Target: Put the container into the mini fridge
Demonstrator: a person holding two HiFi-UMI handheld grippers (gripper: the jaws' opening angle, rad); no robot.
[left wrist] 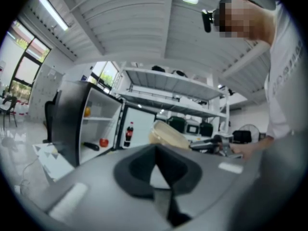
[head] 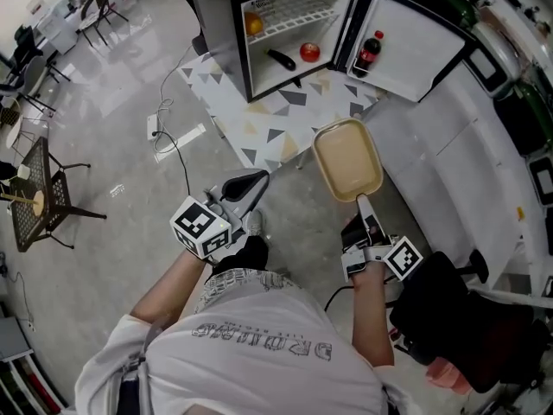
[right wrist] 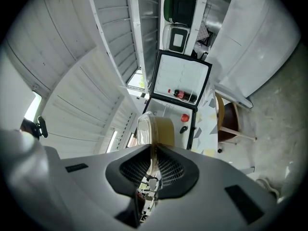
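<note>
Two grippers: right gripper [head: 364, 202] holds the container [head: 347, 158] (mini fridge [head: 216, 37] open) — left gripper [head: 250, 182] closed, empty.

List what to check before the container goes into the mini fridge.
1. Grip: right gripper is shut on the container at its rim. Ok.
2. Access: mini fridge door stands wide open. Ok.
3. Upper shelf: only an orange at its left end, the rest bare. Ok.
4. Fridge floor: tomato and a dark item lie there; whether the container fits beside them, cannot tell.
5. Left gripper: shut, empty, off to the left of the path. Ok.
6. Container lid seated: cannot tell.
</note>
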